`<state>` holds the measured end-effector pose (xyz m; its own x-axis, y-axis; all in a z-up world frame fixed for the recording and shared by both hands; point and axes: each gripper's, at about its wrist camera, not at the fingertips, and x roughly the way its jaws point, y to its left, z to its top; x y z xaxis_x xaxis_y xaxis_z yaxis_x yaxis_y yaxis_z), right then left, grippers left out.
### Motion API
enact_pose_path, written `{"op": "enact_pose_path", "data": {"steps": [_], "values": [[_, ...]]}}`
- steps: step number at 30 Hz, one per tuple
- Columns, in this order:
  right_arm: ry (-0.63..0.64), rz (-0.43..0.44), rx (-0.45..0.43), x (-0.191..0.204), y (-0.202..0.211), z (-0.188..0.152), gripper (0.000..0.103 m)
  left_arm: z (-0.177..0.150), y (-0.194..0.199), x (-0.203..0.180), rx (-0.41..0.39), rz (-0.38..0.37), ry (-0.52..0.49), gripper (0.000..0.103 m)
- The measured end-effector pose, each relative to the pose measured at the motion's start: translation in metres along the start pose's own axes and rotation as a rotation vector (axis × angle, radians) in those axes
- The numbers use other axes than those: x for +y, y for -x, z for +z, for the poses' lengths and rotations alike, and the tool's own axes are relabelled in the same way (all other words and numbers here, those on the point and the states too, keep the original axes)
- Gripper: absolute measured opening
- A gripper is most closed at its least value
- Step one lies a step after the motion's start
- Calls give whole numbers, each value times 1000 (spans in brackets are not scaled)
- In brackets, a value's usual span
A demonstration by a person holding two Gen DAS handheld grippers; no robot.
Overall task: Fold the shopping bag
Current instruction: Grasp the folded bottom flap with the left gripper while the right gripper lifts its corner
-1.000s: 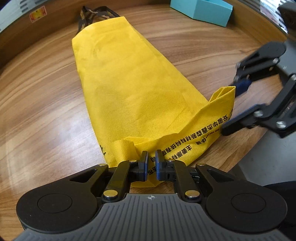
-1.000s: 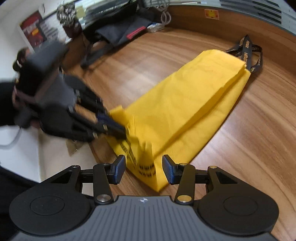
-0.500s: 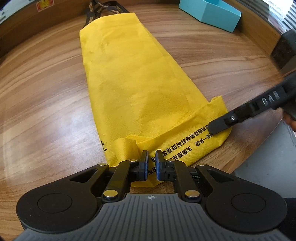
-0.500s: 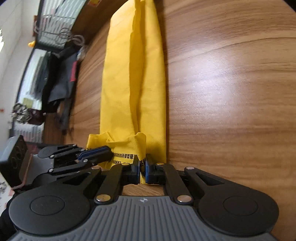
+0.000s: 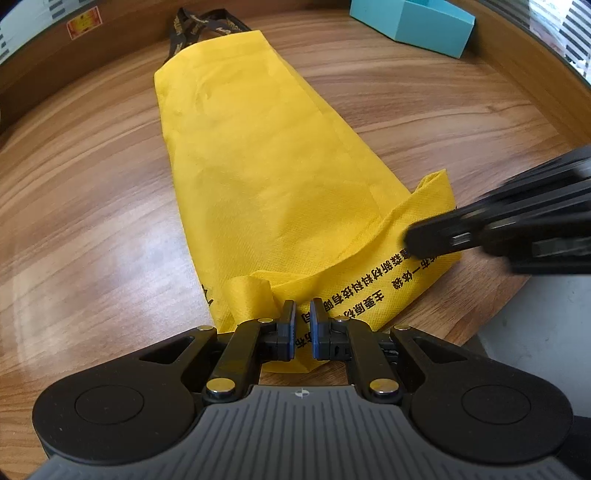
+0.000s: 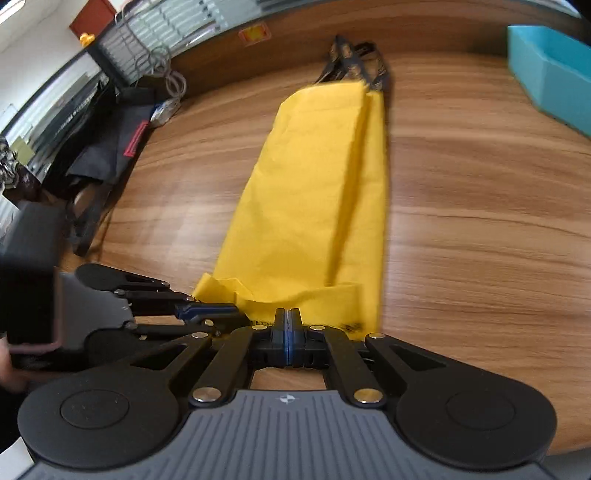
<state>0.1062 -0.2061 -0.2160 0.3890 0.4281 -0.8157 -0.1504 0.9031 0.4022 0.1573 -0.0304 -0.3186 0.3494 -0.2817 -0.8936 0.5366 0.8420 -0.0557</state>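
A yellow shopping bag [image 5: 266,177] [image 6: 314,192] lies flat and lengthwise on the wooden table [image 5: 92,184], folded into a narrow strip. Its black handles [image 5: 195,29] [image 6: 351,59] stick out at the far end. My left gripper [image 5: 303,317] [image 6: 210,310] is shut on the near printed edge at its left corner. My right gripper [image 6: 287,317] [image 5: 410,243], blurred in the left wrist view, has its pads pressed together on the same near edge toward the right corner, which is raised a little.
A teal box [image 5: 413,18] [image 6: 550,70] stands at the far right of the table. Dark cloth and a black bag [image 6: 110,147] lie beyond the table's left side. The table edge [image 5: 480,325] runs close to the bag's near end.
My right gripper came in to the bag's near edge, rolled upright and closed its jaws on the fabric. The left gripper kept its grip and stayed where it was.
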Motion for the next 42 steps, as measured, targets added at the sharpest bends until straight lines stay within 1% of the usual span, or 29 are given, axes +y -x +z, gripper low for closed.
{"op": "enact_pose_path", "data": {"steps": [1,4,6,7,9,11,13,14,17,19,21,24,25,26,29,31,32,33,34,35,37,39,40,42], "values": [[-6,-10,10,3,-8,-2,0,-1,0,2,-7,-7,7,11],[-35,-64,29,-11,-17,-7,0,-4,1,5,-22,-22,21,11],[-79,-43,25,-19,-15,-10,0,-5,2,6,-28,-22,19,8],[-67,-52,25,-19,-16,-9,0,-8,5,6,-40,-15,9,7],[14,-117,30,-3,-18,-10,0,-13,11,12,-62,-16,21,3],[48,-152,30,3,-17,-16,0,-14,14,17,-75,-17,29,2],[45,-153,27,-1,-15,-17,0,-17,17,14,-108,41,-25,2],[25,-145,25,-5,-15,-17,0,-18,16,10,-114,78,-64,2],[-7,-130,34,-11,-13,-16,0,-21,7,-6,-84,144,-207,2],[-10,-130,41,-10,-17,-13,0,-24,3,-13,-93,165,-258,2],[-9,-137,40,-8,-20,-12,0,-32,1,-23,-126,209,-339,2],[-8,-144,22,-7,-20,-15,0,-38,-3,-36,-131,258,-452,0],[40,-147,11,-3,-19,-18,0,-38,-4,-39,-126,268,-483,0],[91,-151,1,0,-17,-21,0,-35,-3,-36,-118,252,-478,0],[403,-197,-21,24,-10,-38,0,-30,-1,-29,-102,209,-481,0],[498,-172,-29,32,-3,-44,0,-31,0,-30,-91,193,-541,0],[542,-138,-35,36,2,-48,0,-32,0,-30,-90,185,-551,0],[585,-133,-39,41,4,-52,2,-34,2,-29,-86,167,-556,0],[616,-136,-35,44,4,-54,8,-36,4,-29,-83,149,-561,0],[687,-151,-28,52,4,-61,18,-38,6,-28,-80,131,-565,0],[747,-166,-28,60,4,-69,25,-43,10,-28,-73,108,-593,0],[785,-161,-10,70,3,-79,26,-50,14,-29,-66,84,-610,0],[801,-158,-5,73,3,-82,32,-51,15,-28,-64,73,-614,0],[914,-213,-31,88,0,-98,42,-55,18,-27,-56,40,-631,0]]}}
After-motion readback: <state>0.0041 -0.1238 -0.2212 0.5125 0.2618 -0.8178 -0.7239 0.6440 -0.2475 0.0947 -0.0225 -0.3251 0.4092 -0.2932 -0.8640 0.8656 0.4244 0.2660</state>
